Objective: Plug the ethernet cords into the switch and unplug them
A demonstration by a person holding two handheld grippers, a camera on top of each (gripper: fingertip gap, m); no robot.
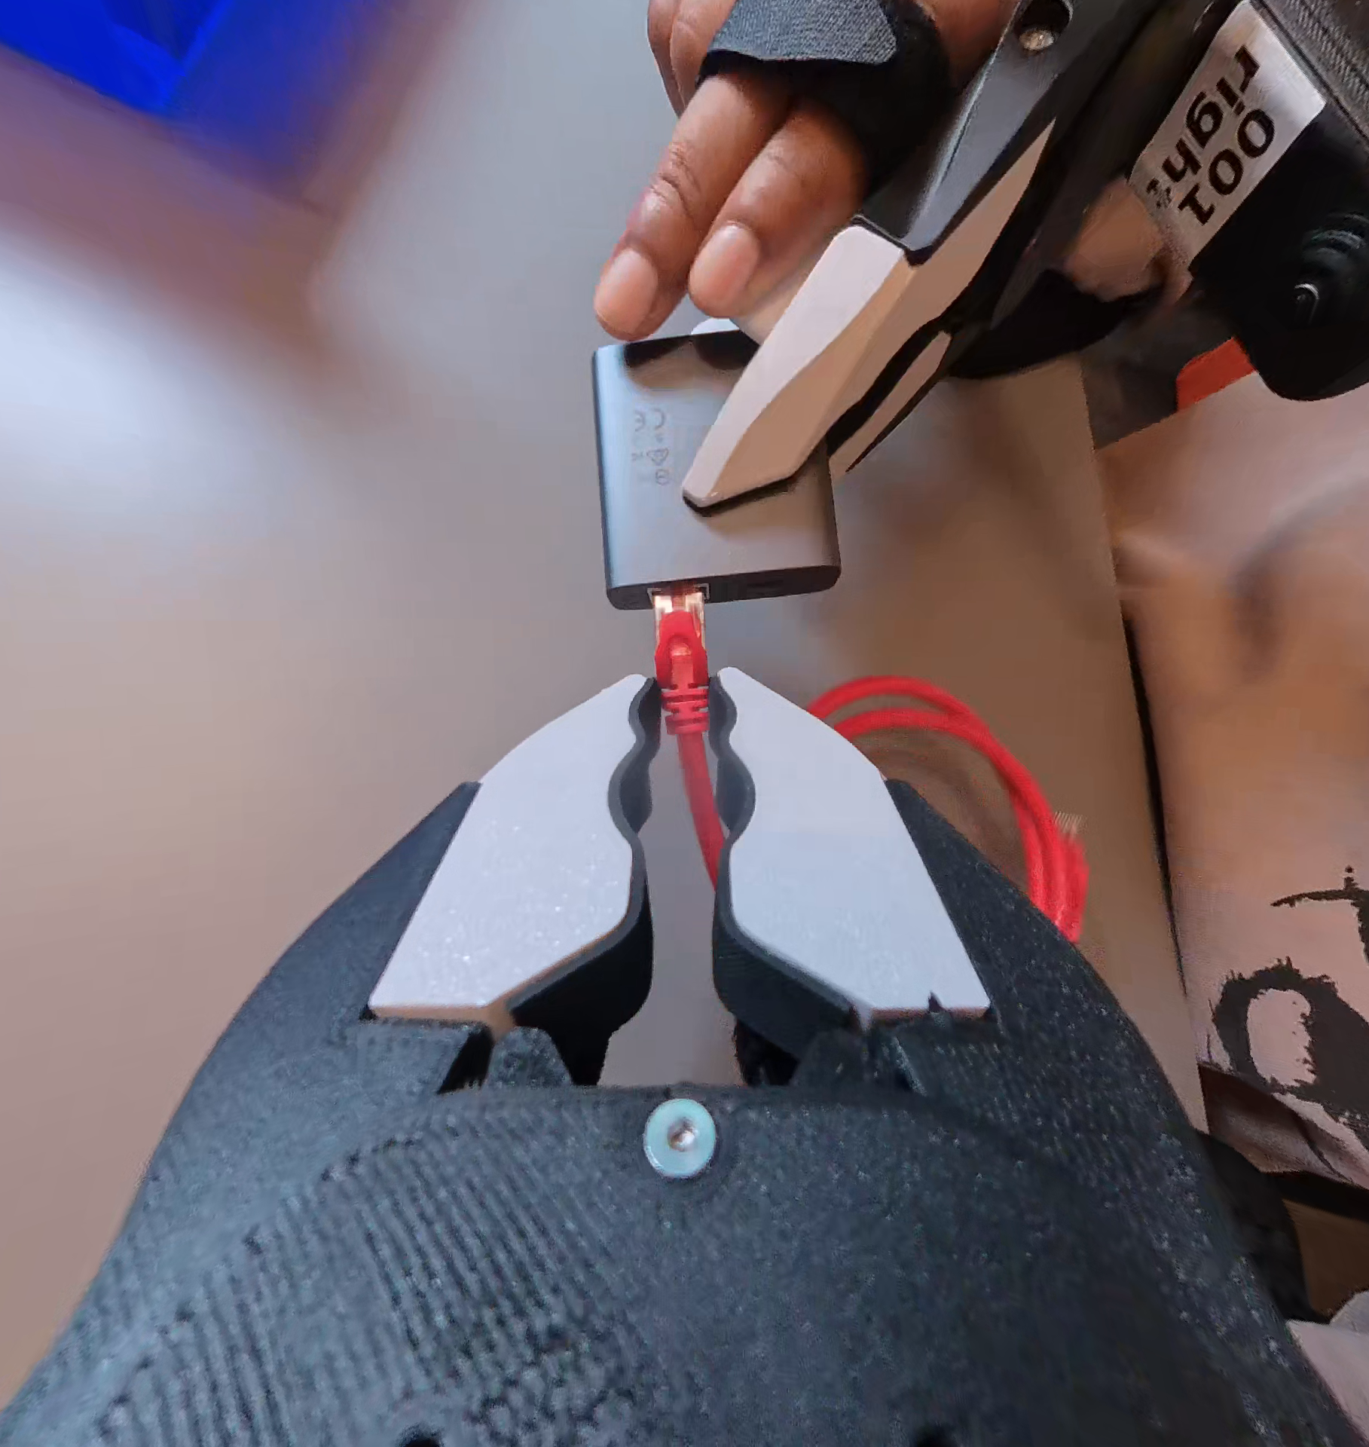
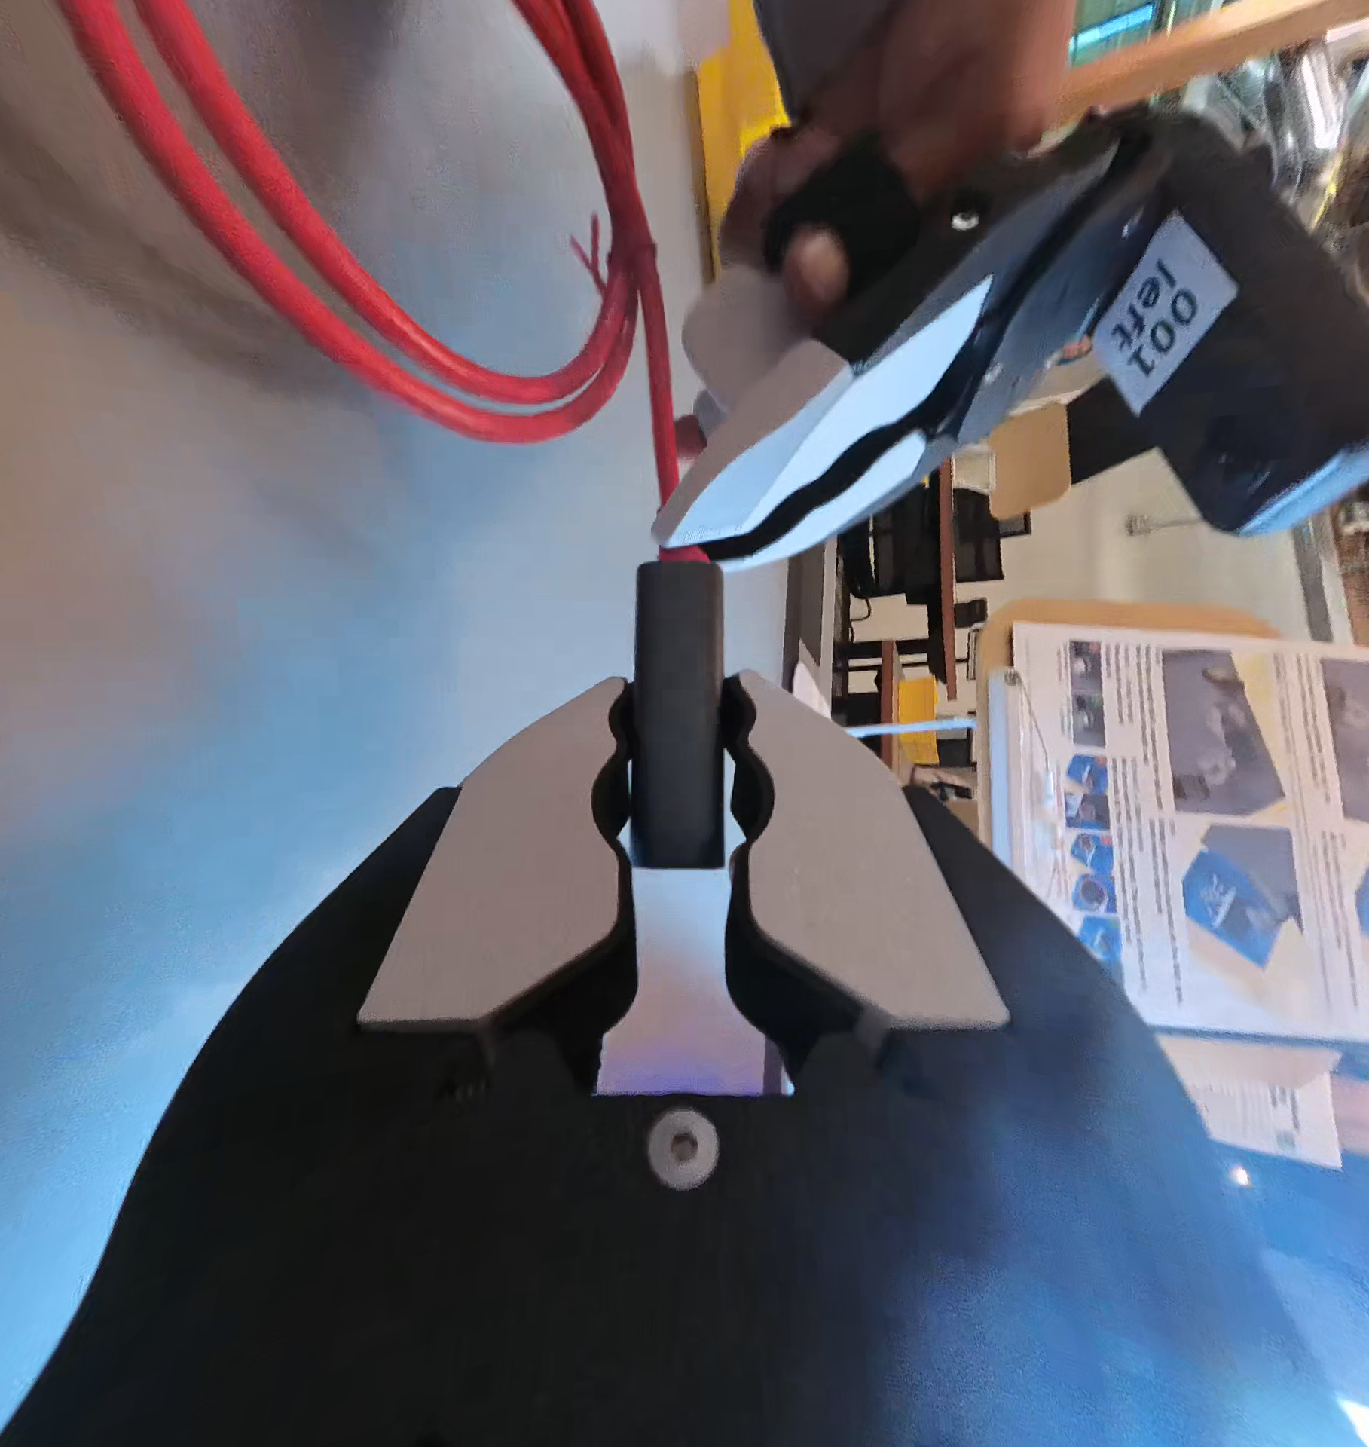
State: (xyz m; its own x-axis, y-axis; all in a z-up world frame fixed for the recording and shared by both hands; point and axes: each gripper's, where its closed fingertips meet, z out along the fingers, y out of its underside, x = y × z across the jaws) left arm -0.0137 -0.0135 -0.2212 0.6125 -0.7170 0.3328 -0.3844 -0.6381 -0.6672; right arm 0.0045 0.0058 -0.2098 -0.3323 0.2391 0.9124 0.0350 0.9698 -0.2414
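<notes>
Two grippers: both are closed on parts, working against each other in the air above a pale table (image 1: 196, 626).
Left gripper (image 1: 685, 689): fingers pinched narrow on the ribbed boot of the red cord (image 1: 685, 681), just behind the plug.
Right gripper (image 2: 677, 693): fingers clamped on the two flat faces of the dark grey switch (image 2: 677, 705), held edge-on in its own view.
Plug (image 1: 677, 607): its clear tip sits in the left port on the switch's end face; how deep it is seated cannot be told.
Second port: a slot beside it on the same face looks empty.
Cord slack: loops of red cord (image 2: 352, 313) hang behind the left gripper, tied in a bundle.
Hand: a person's fingers (image 1: 712, 227) rest at the switch's far edge.
Step in hand: judged to be the plug at the port, either going in or coming out; one moment cannot settle which.
Next move: a straight push or pull along the port's axis, with the switch held steady; pulling out likely needs the latch tab pressed first.
Risk: a sideways tilt could jam the plug.
</notes>
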